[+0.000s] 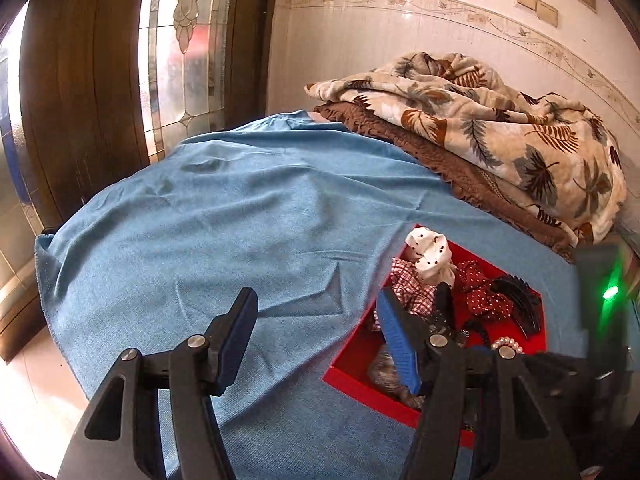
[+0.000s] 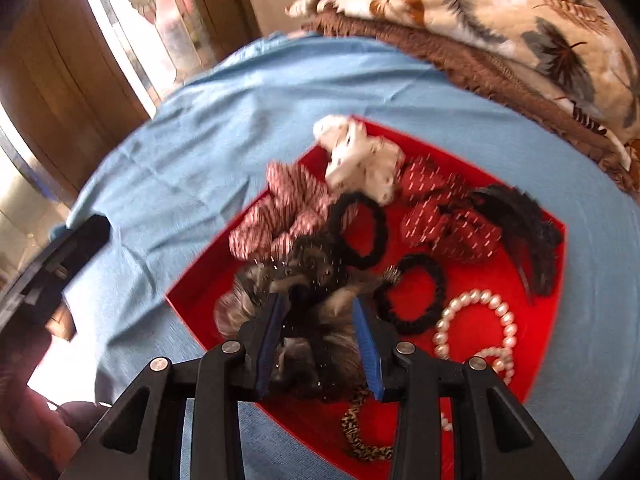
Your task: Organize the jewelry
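Right gripper (image 2: 320, 320) fingers sit narrowed around the grey fur scrunchie (image 2: 256, 300) in the red tray (image 2: 536, 344), pearl bracelet (image 2: 476, 320) beside; left gripper (image 1: 316, 332) gapes wide over blue cloth (image 1: 224, 216).

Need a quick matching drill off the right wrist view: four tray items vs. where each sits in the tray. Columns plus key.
Items:
1. white dotted scrunchie
2. pearl bracelet
3. black hair claw
4. furry grey scrunchie

Places in the red tray:
A. right edge, against the wall
B. far corner, spilling over the rim
C. near side, at the right gripper's open fingertips
D. near right, on bare tray floor

Pairs: 1-B, 2-D, 3-A, 4-C
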Tool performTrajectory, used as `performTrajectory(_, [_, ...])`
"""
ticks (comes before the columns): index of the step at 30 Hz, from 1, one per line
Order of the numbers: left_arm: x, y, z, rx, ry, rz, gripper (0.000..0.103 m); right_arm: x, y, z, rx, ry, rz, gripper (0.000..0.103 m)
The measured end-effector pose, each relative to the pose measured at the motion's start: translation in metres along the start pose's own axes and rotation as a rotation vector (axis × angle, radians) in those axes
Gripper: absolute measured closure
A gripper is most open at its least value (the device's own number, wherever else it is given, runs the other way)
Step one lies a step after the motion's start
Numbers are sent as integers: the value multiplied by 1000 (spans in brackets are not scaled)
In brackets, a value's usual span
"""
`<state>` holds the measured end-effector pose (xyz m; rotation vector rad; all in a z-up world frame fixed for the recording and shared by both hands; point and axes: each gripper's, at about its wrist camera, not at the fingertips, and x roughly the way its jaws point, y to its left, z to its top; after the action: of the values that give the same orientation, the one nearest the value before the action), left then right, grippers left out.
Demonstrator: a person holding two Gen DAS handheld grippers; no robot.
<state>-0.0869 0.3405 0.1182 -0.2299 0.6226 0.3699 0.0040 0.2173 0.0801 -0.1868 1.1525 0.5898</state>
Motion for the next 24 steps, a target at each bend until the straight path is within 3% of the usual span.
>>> performTrajectory(3, [0,-2,-1,2,6,-11,42,14,-4,-14,-6,67,-55,63])
performTrajectory(7, [1,-2,-1,-4,14,-17,42,5,-15,-25,7,80,-77,63])
performTrajectory(12, [4,-3,-4,-9,23,-15,42,-33,-31,-25,50,-12,-16,63])
performTrajectory(16, [7,-7,-7,2,33,-12,42,-47,-52,-7,102,-87,-50,63])
performTrajectory(20, [9,-12,-9,18,35,2,40,-31,-80,24,162,-126,-104,63])
performTrajectory(24, [14,-15,-10,26,46,3,37,-5,-93,49,133,-133,-178,63])
